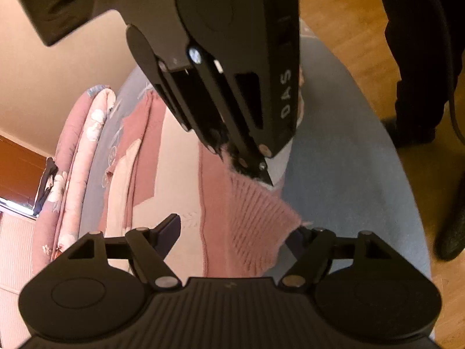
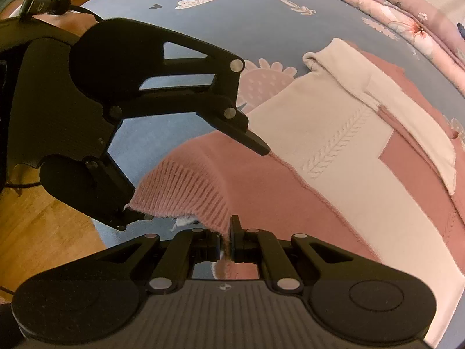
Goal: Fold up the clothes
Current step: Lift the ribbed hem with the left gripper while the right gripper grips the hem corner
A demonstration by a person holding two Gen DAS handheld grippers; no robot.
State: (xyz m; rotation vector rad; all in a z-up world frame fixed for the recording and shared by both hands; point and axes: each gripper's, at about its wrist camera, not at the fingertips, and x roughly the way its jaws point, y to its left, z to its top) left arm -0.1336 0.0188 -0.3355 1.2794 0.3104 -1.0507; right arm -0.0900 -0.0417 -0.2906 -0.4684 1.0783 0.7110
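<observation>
Two grippers meet at one ribbed hem corner of a pink-and-cream knit sweater (image 2: pixel 334 151), which lies spread on a blue patterned bedsheet (image 2: pixel 232 14). From the right wrist camera, the right gripper (image 2: pixel 225 242) at 6 o'clock has its fingers pinched together on the hem's pink ribbing, lifting that corner off the sheet. The left gripper (image 2: pixel 191 186) comes in from 9 o'clock with its fingers spread wide apart, one finger above the raised fold and the other under its edge. From the left wrist camera, the right gripper (image 1: pixel 261 171) hangs down from 12 o'clock onto the same hem. A folded floral quilt (image 1: pixel 78 151) lies along the bed's far edge at 9 o'clock, and wooden floor (image 1: pixel 348 29) shows at 1 o'clock
</observation>
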